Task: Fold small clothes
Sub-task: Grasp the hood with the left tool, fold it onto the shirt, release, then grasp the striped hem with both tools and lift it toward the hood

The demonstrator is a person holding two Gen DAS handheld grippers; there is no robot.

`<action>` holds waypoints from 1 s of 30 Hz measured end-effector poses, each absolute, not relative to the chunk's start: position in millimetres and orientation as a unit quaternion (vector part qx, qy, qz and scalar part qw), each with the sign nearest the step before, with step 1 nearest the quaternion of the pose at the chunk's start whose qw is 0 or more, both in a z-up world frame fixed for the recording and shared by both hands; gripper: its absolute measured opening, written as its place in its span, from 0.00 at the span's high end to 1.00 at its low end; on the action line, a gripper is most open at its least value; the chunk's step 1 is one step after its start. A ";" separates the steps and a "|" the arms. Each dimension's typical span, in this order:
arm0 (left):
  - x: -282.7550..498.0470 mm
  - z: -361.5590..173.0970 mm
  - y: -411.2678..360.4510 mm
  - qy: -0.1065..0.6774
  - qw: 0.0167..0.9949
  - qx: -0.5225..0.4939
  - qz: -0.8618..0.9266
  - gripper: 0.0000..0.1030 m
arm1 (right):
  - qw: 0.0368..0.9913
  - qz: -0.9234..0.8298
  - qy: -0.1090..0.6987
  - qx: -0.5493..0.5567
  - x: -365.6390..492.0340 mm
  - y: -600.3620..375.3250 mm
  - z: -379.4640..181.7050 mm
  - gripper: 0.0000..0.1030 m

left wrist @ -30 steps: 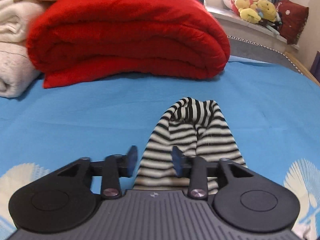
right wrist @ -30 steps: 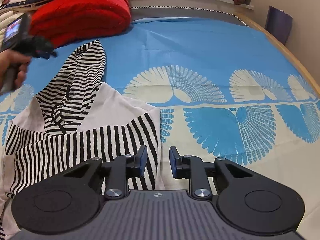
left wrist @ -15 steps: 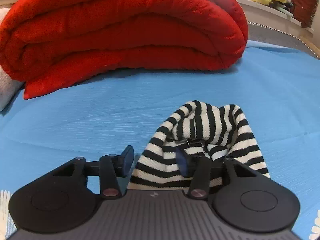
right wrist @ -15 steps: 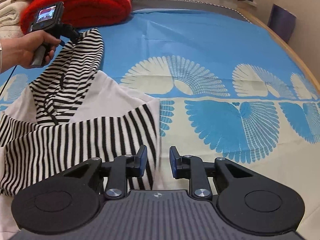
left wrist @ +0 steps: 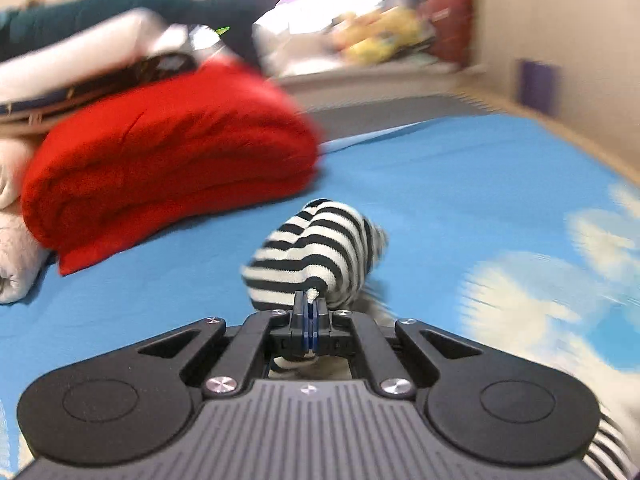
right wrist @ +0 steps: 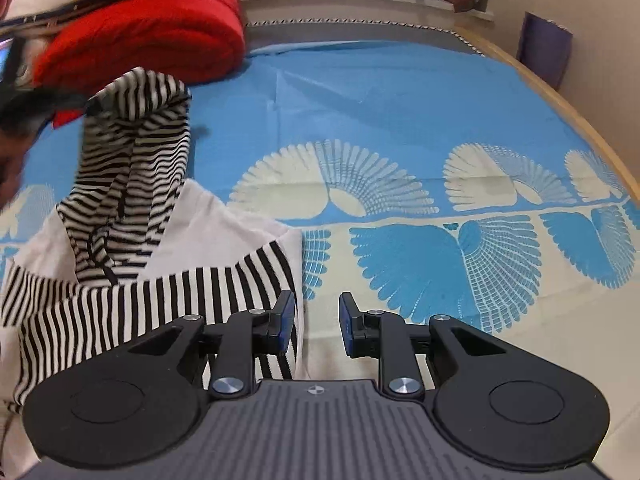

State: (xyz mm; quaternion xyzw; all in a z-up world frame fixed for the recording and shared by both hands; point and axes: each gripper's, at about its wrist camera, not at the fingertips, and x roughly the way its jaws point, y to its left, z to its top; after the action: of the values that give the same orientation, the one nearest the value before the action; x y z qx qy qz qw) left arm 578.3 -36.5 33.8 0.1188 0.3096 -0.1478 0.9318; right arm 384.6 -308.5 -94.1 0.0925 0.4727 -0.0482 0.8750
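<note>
The left gripper (left wrist: 310, 300) has just pinched its two black fingers tight on the black-and-white striped knit hood (left wrist: 316, 248) of a small white top with striped sleeves (right wrist: 132, 284). A little bit of cloth sticks out between the tips, low in the middle of the left wrist picture. In the right wrist picture the hood is lifted up at the upper left, and the rest of the top lies flat at the lower left on the blue bed sheet with pale fan shapes (right wrist: 400, 128). The left side of that picture is blurry, so the dark shape beside the hood is probably the left gripper and a hand. The right gripper (right wrist: 316, 322) has its fingers apart with nothing between them, and its left finger is over the striped sleeve edge. A big folded red blanket (left wrist: 168, 160) sits on the sheet at the upper left, behind the hood.
</note>
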 end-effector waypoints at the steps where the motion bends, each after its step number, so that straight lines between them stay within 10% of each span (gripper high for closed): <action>1: 542.4 42.0 -36.7 0.304 0.931 0.118 -0.168 0.99 | 0.875 -0.048 0.471 0.099 383.1 -309.6 -91.7 0.76; 11: 300.6 27.4 -7.8 0.465 0.847 0.118 -0.229 0.92 | 0.886 -0.034 0.437 0.148 366.6 -303.3 -67.5 0.76; 16: 327.3 50.3 34.9 0.441 0.884 -0.056 -0.144 0.57 | 0.865 -0.012 0.457 0.206 367.2 -299.8 -78.9 0.76; 30: 374.2 -61.7 57.1 0.603 0.759 -0.246 0.028 0.55 | 0.778 0.047 0.568 0.263 391.4 -243.0 -150.2 0.69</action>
State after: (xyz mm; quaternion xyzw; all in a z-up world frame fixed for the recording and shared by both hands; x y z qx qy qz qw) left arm 374.2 57.1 -61.7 -0.2457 0.6025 0.0280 0.7588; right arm 391.4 -242.9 -150.2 0.2635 0.5680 0.0469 0.7783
